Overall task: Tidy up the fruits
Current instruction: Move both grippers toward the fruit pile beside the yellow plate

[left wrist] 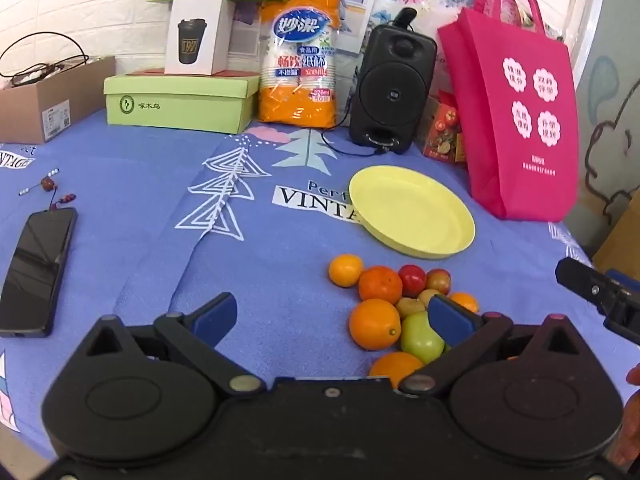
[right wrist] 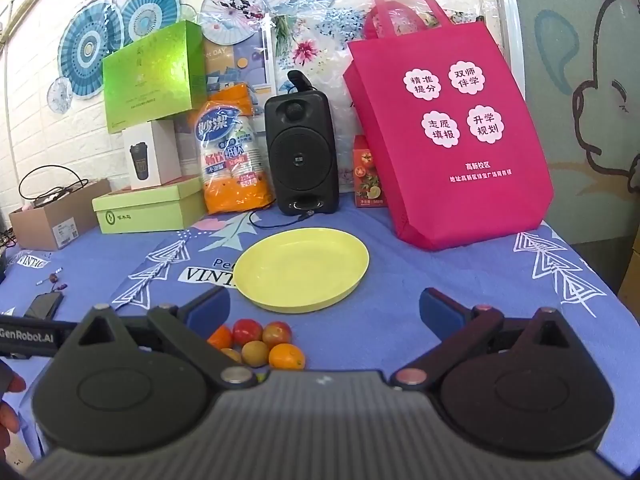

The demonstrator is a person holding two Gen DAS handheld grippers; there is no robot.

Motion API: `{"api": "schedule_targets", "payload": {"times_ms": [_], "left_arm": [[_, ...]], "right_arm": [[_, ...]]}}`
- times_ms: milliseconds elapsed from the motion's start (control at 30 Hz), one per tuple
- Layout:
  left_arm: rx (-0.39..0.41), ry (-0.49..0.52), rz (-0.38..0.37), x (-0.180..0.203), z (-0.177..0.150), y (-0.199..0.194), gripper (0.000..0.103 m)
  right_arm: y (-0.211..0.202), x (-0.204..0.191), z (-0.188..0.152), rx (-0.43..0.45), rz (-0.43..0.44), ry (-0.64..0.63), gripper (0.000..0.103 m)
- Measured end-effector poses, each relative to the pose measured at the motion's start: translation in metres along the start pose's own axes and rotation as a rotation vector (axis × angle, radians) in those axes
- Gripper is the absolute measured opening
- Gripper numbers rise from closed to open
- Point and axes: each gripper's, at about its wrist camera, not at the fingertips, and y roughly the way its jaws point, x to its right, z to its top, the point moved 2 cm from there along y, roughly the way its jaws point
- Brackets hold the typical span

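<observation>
left claw [left wrist: 332, 316] gaping, empty | right claw [right wrist: 324, 308] gaping, empty | fruit pile [left wrist: 394, 304] beside bare yellow plate [left wrist: 412, 212] on table [left wrist: 140, 200]

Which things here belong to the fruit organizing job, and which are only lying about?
For the job: fruit pile, yellow plate, left tool, right tool.
Lying about: phone, speaker, pink bag, paper cups pack.

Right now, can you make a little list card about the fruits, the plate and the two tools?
fruits: a pile of oranges, red and green ones on the blue tablecloth
yellow plate: empty, just behind the pile
left tool: open, holds nothing, right finger over the pile
right tool: open, holds nothing
pink bag: stands behind the plate
</observation>
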Motion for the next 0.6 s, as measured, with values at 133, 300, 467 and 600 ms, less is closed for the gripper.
{"api": "schedule_targets", "payload": {"times_ms": [133,300,467,600], "left_arm": [[0.022,0.051,0.063,0.004,-0.001,-0.002,0.103],[0.036,0.085,0.050,0.010,-0.002,-0.004,0.103],[0.035,0.109,0.063,0.012,-0.006,-0.002,0.103],[0.048,0.112,0.064,0.015,-0.007,-0.003,0.103]], "right_arm": [[0.002,0.006,-0.002,-0.007,-0.015,0.004,0.103],[0.002,0.005,-0.002,-0.018,-0.009,0.010,0.103],[0.003,0.004,-0.004,-0.014,0.005,0.006,0.103],[0.003,0.006,-0.005,-0.022,0.001,0.000,0.103]]}}
